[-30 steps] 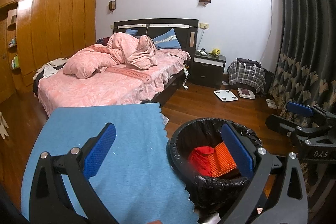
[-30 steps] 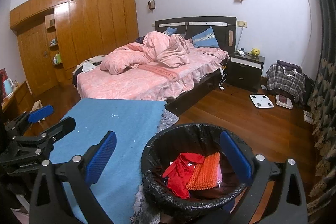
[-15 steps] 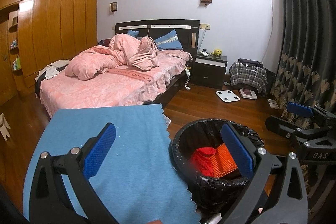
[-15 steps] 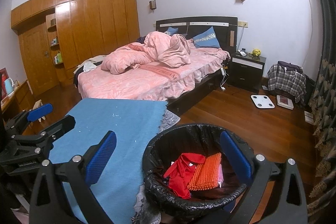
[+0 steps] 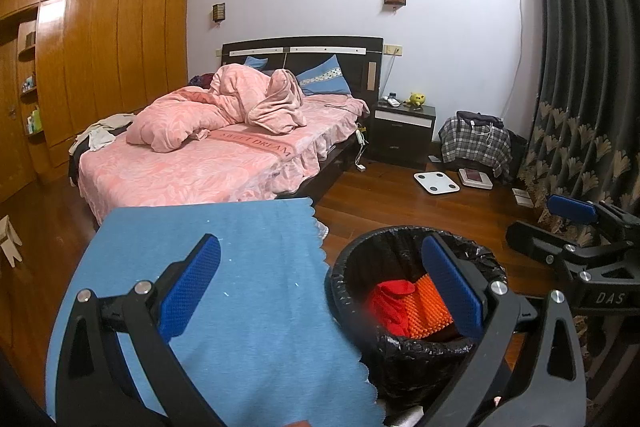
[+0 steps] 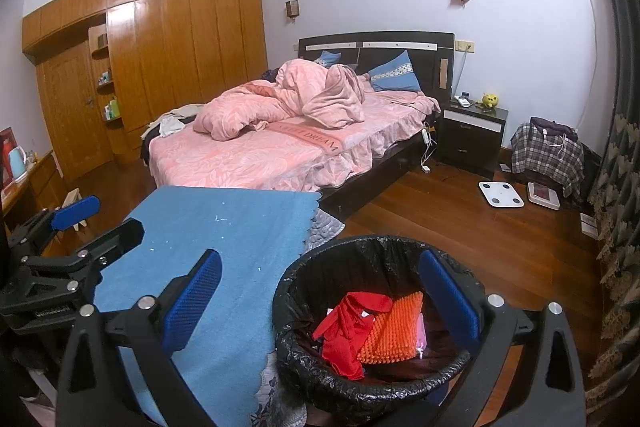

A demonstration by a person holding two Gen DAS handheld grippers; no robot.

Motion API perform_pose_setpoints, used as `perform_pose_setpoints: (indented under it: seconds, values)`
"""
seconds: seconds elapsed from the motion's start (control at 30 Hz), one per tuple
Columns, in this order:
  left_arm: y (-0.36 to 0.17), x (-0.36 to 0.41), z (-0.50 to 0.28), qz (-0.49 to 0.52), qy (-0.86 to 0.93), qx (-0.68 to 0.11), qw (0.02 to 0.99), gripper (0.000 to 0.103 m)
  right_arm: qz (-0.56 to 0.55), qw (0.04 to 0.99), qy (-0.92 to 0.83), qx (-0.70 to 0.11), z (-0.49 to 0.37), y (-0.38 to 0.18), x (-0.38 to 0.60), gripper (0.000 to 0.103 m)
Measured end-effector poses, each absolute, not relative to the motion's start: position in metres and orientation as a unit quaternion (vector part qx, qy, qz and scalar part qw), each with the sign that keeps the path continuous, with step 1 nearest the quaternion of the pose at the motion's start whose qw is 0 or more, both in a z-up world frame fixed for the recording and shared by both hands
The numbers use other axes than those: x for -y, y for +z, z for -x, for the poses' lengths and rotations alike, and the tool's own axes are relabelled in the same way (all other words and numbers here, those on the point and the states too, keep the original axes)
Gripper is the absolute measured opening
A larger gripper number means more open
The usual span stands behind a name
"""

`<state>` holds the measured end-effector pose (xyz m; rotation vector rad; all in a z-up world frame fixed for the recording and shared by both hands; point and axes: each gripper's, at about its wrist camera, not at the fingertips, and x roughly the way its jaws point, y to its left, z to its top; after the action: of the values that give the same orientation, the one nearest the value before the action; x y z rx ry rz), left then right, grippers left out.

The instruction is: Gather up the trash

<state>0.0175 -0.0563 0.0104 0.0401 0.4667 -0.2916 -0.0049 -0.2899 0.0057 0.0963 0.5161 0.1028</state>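
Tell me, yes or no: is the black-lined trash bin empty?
No, the right wrist view shows a red cloth item and an orange bumpy piece lying inside the trash bin.

The bin (image 6: 372,393) stands on the floor just right of the cloth-covered table (image 6: 224,227), with 2 crumpled pieces (image 6: 372,331) inside it. Behind both lies the bed (image 6: 280,151); the nightstand (image 6: 472,135) sits to its right, the scale (image 6: 501,193) before that.
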Motion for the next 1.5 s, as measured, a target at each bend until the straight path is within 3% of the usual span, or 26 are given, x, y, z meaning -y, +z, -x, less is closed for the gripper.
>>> perform_pose_setpoints:
  seconds: [1.5]
  values:
    - [0.0115,0.0533,-0.0185,-0.021,-0.143,-0.232,0.962,0.098,-0.048,0.964,0.051,-0.255,0.0047,0.0052,0.2899,0.097]
